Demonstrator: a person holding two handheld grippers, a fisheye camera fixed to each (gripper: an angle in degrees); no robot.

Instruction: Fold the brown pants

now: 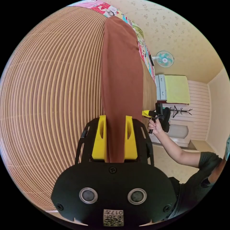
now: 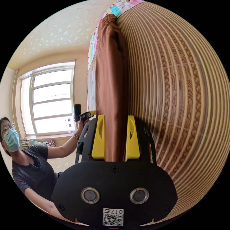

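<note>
Both grippers were engaged with the brown pants [image 1: 121, 79] at the moment inspected. In the left gripper view, your left gripper [image 1: 115, 137] had its two yellow jaws either side of a narrow band of the cloth, and the fabric ran straight away from the jaws as one long strip over the striped woven mat [image 1: 48, 95]. In the right gripper view, your right gripper [image 2: 115, 139] stood the same way, jaws flanking the cloth, with the strip running lengthwise away from it toward a gathered end at the far edge of the mat [image 2: 182, 95]. On each side the jaws appeared to be pressing the fabric between them, though the contact faces were hidden by the cloth, so I record that as probable, not certain. You held each tool in one hand; the right hand [image 1: 155, 125] showed in the left gripper view and the left hand [image 2: 82, 121] in the right gripper view, each off to the side and level with the other gripper. The governing relation was this: the garment's long axis lay straight ahead of both sets of jaws, which held its near end side by side. In my judgement neither arm was the nearer, and any fold would have to carry that held end along the axis toward the far end.
</note>
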